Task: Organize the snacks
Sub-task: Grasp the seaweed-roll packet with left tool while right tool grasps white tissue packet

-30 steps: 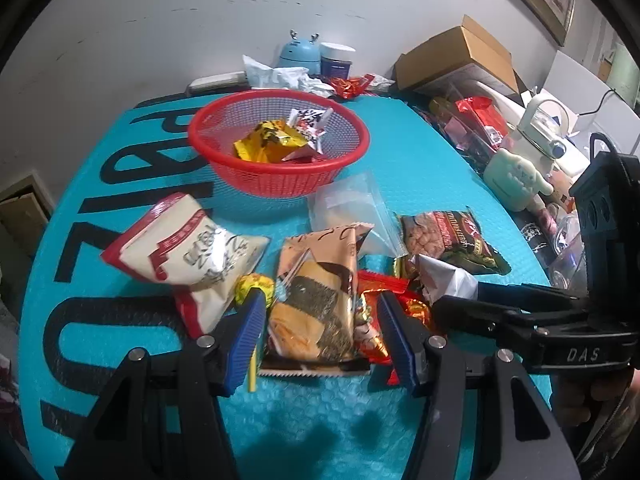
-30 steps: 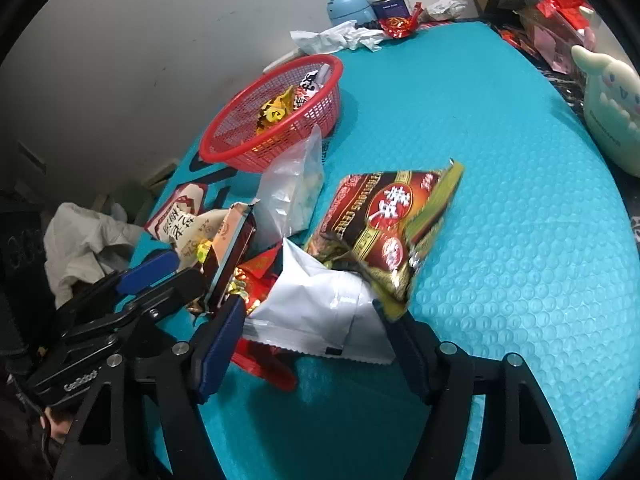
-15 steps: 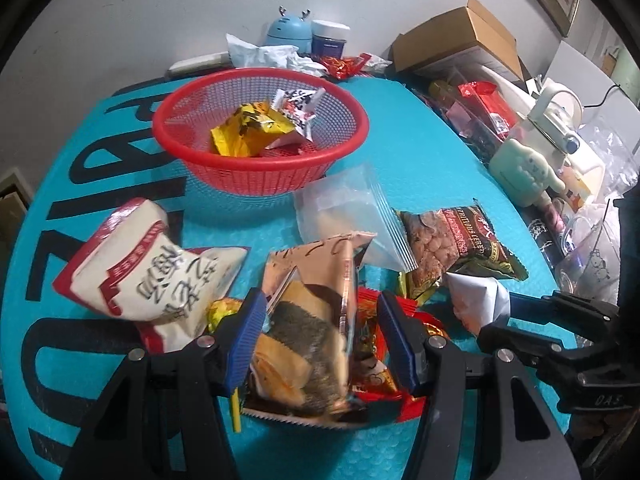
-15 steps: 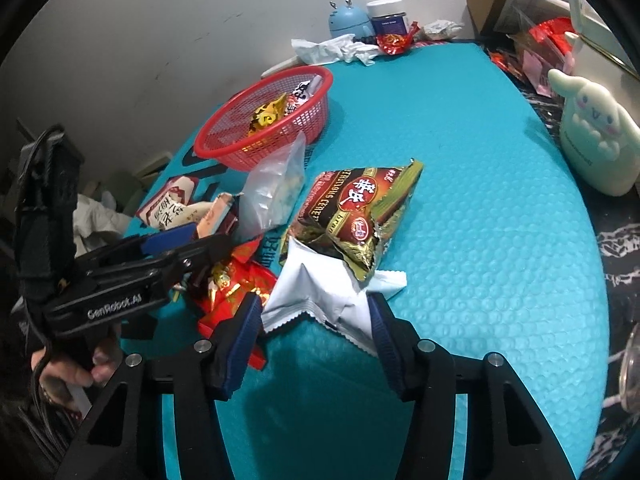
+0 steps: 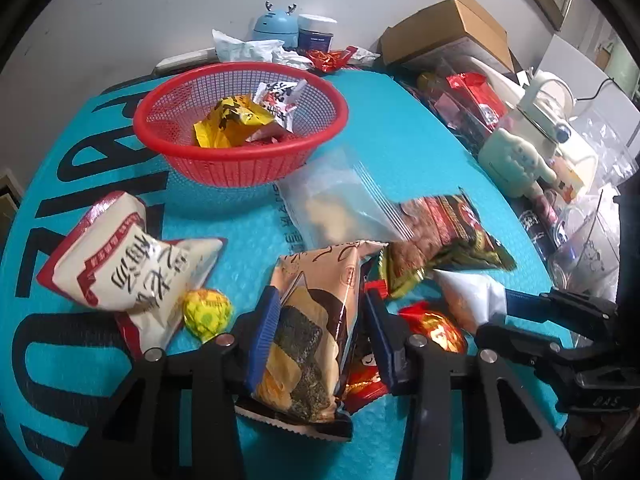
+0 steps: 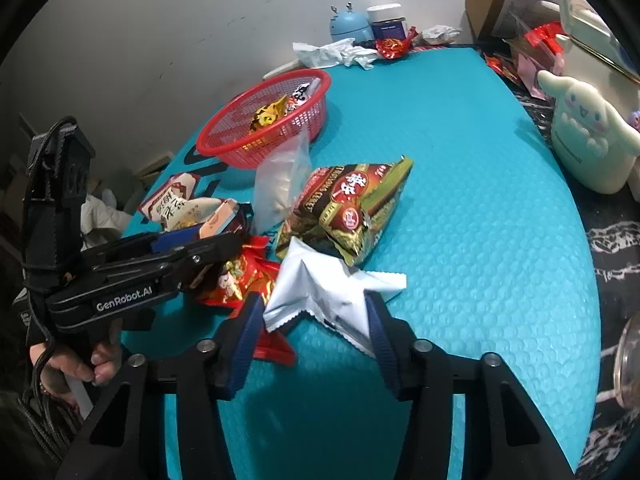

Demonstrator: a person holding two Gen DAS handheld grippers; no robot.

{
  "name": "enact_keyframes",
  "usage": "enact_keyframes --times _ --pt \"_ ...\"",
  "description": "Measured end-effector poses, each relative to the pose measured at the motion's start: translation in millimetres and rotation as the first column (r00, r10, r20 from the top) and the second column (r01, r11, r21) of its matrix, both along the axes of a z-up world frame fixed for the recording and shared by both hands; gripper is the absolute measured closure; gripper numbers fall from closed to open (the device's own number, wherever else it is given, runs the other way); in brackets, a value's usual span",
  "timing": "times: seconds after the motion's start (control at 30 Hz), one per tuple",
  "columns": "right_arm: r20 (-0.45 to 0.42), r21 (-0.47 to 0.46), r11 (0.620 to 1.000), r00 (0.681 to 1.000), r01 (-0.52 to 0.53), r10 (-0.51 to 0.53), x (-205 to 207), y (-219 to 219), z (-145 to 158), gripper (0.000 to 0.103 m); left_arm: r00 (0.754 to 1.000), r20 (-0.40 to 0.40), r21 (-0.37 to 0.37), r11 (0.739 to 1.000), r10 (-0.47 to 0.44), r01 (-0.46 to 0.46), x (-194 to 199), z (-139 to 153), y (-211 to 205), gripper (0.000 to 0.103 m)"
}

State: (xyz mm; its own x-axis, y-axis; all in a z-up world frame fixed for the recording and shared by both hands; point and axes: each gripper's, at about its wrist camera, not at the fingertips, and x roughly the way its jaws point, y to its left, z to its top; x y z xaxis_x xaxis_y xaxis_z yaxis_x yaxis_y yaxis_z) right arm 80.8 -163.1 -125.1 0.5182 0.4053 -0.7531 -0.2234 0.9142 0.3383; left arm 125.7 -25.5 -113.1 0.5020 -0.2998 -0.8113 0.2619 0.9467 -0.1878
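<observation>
Here the left gripper [image 5: 320, 328] fingers are closing on the tan seaweed snack packet [image 5: 316, 320], while the right gripper [image 6: 316, 320] fingers are closing on the white packet [image 6: 320, 292], both over the teal counter [image 6: 460, 200].

We see the snacks bunched on the teal bubble-textured table [image 6: 460, 208]. A tan seaweed-cracker packet [image 5: 316, 332] stands tilted on edge, and just beside it a crumpled silver foil packet [image 6: 324, 292] lies creased. Against the silver one rests a dark red and green peanut bag [image 6: 352, 208], puffed and lying flat. A clear zip bag [image 5: 340, 200] of pale pieces leans over it. We spot a red and gold candy wrapper [image 5: 436, 328] tucked low, a cream and red puffed bag [image 5: 120, 260] off to the side, with a yellow-green wrapped ball [image 5: 208, 312] touching it. The red mesh plastic basket [image 5: 240, 160] behind holds a yellow packet [image 5: 228, 120] and a white packet [image 5: 280, 100].
</observation>
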Motion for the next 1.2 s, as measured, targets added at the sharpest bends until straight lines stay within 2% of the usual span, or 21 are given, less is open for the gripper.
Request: enact_keyframes --times 0.43,0.77,1.07,1.13,1.2 --pt "0.03 -0.03 1.0 1.0 -0.005 0.006 -32 -13 1 0.059 1.0 0.001 0.048 0.999 -0.003 0.003 -49 5 -21 0.061" --pt "0.037 -0.067 0.998 0.999 -0.019 0.022 -55 -20 3 0.059 1.0 0.03 0.141 0.99 0.007 -0.011 -81 9 -35 0.061" --pt "0.053 -0.065 0.998 0.998 -0.021 0.025 -68 -24 8 0.056 0.997 0.068 0.124 0.992 0.02 -0.029 -90 19 -34 0.06" --pt "0.054 -0.057 0.998 0.998 -0.021 0.024 -68 -24 9 0.052 0.995 0.095 0.125 0.991 0.042 -0.054 -92 25 -29 0.05" --pt "0.057 -0.059 0.998 0.998 -0.013 0.017 -68 -23 9 0.042 0.99 0.123 0.128 0.989 0.065 -0.081 -94 31 -24 0.024"
